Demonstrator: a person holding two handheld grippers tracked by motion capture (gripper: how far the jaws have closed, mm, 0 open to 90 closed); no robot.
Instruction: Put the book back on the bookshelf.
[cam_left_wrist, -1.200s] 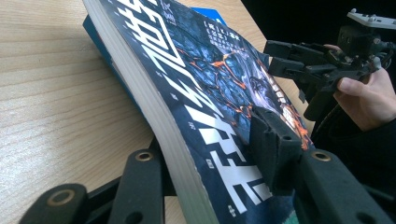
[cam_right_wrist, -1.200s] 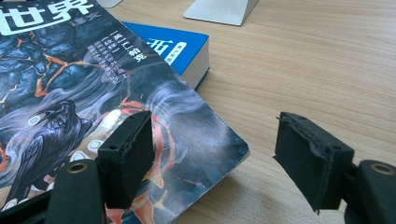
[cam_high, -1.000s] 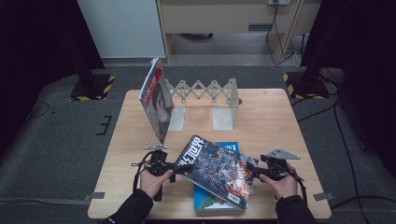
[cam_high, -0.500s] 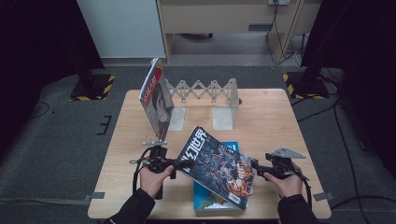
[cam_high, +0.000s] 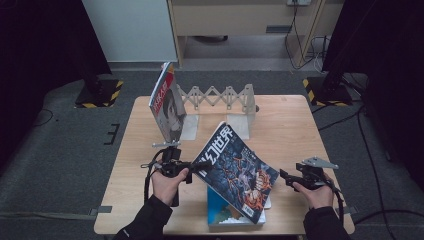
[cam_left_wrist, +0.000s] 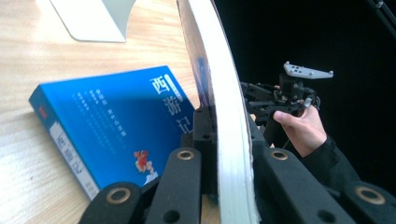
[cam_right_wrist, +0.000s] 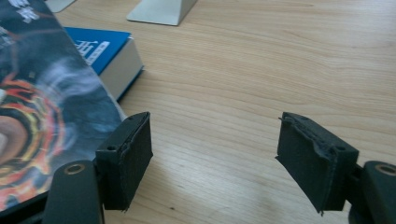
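High view has the left tongs (cam_high: 187, 167) clamped on the left edge of a magazine (cam_high: 235, 172), which tilts up off the bench (cam_high: 290, 125) with its dark cover facing the camera and its far corner raised toward the rack (cam_high: 220, 97). Left gripper view looks along that grip: both black jaws are pressed against the magazine's (cam_left_wrist: 229, 140) white page edge, one on each side, and the pages bow away beyond them. Below and left of those tongs a blue book (cam_left_wrist: 107, 121) lies flat on the bench; from above, the book (cam_high: 222, 207) sits partly under the magazine's lower half. Right tongs (cam_high: 286, 177) stand just off the magazine's right edge, apart from it, held low over the bench. Right gripper view shows their jaws spread wide with bare wood between them and nothing gripped; the magazine (cam_right_wrist: 42, 121) lies just left of the left jaw, with the blue book (cam_right_wrist: 109, 51) beyond it. Another magazine (cam_high: 167, 102) stands upright at the rack, well ahead of the left tongs.
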